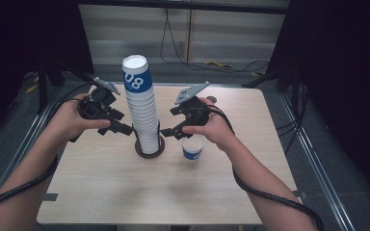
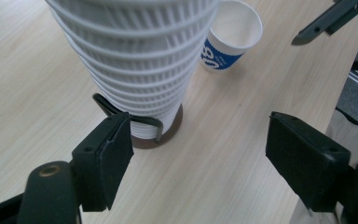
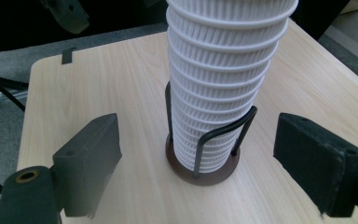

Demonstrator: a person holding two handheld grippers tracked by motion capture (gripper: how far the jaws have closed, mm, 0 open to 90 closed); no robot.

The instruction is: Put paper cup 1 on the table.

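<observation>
Pale wooden table (image 1: 101, 192), centre: light, crushable nested cup stack (image 1: 142, 115); left gripper (image 1: 127, 129) and right gripper (image 1: 166, 133) spread, empty; best gripped gently at ribbed rims.

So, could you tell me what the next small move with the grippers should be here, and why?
Probably raise the left gripper to the upper rims of the cup stack and close on the top cup. Both it and the right gripper stand open and empty beside the stack's base in the wire holder, and one cup already stands alone on the table.
</observation>
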